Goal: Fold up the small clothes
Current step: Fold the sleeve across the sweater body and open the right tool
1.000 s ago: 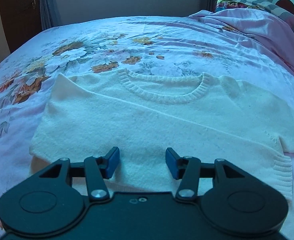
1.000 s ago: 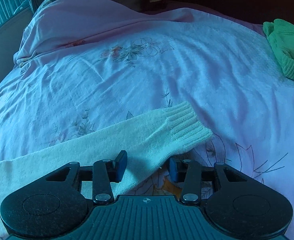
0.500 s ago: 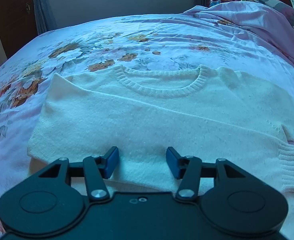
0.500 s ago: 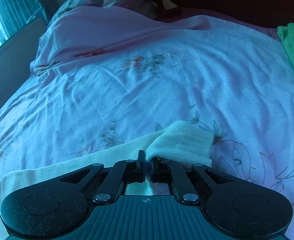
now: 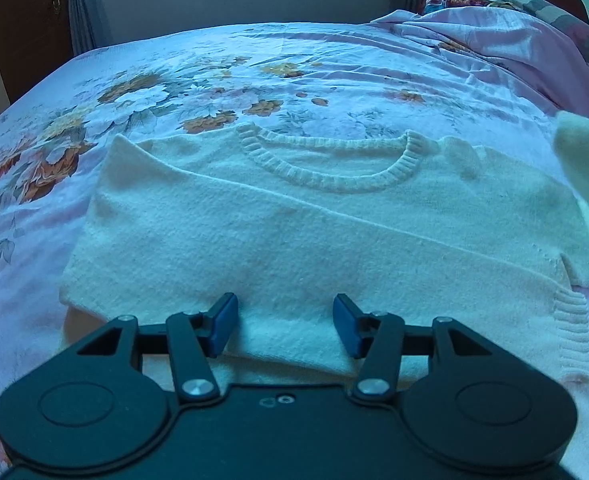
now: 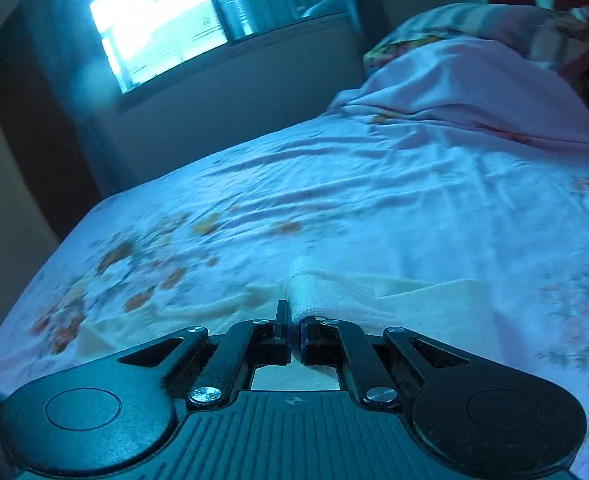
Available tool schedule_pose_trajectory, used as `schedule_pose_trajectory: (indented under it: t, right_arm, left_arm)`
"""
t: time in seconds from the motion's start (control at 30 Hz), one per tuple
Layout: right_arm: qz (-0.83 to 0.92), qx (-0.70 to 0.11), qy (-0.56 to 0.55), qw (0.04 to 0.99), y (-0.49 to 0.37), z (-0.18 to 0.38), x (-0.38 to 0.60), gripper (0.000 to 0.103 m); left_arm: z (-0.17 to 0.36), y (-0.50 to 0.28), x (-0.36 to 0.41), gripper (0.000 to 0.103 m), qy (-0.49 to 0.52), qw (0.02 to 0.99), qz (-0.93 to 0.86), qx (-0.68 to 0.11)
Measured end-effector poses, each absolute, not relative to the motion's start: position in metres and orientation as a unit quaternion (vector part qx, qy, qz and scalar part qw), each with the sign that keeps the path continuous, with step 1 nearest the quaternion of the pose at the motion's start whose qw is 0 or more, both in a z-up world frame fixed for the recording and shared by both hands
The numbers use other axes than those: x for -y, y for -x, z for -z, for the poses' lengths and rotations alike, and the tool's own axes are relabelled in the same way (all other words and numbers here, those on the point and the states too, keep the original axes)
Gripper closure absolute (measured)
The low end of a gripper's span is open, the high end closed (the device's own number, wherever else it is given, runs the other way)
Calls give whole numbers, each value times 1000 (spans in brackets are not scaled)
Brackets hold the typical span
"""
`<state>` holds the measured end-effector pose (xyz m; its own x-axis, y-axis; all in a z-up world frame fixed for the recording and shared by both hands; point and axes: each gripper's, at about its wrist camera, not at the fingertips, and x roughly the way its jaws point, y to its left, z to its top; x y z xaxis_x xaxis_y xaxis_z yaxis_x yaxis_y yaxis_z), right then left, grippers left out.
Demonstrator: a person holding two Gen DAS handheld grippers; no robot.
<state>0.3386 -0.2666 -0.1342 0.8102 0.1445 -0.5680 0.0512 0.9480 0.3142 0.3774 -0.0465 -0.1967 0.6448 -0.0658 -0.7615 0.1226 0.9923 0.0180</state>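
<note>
A cream knit sweater (image 5: 294, 232) lies flat on the floral bed, neck away from me, its left sleeve folded across the body. My left gripper (image 5: 285, 326) is open and empty, hovering over the sweater's lower part. My right gripper (image 6: 292, 326) is shut on the ribbed cuff of the sweater's right sleeve (image 6: 326, 292) and holds it lifted above the bed. That lifted sleeve shows at the right edge of the left wrist view (image 5: 582, 152). The rest of the sweater (image 6: 426, 308) lies below the right gripper.
The floral bedsheet (image 5: 214, 80) spreads around the sweater. A pink quilt (image 5: 494, 52) and pillows (image 6: 494, 32) are heaped at the head of the bed. A window (image 6: 162, 12) and wall stand beyond the far edge.
My right gripper closed on the sleeve cuff, lifted it and swung left towards the sweater's body. The left gripper stayed open over the sweater.
</note>
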Motion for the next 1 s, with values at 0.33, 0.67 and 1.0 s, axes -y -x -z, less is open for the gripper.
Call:
schedule_pose_trajectory:
  t: [0.33, 0.67, 1.0]
  right_arm:
    - [-136, -407, -148, 891, -313, 194, 218, 90]
    - [-60, -362, -174, 914, -268, 177, 271, 55]
    - [-36, -362, -203, 909, -243, 187, 292, 55]
  left_arm:
    - [192, -376, 39, 52, -8, 902, 65, -426]
    - [171, -367, 31, 52, 131, 870, 154, -449]
    - [197, -377, 89, 86, 162, 832, 185, -497]
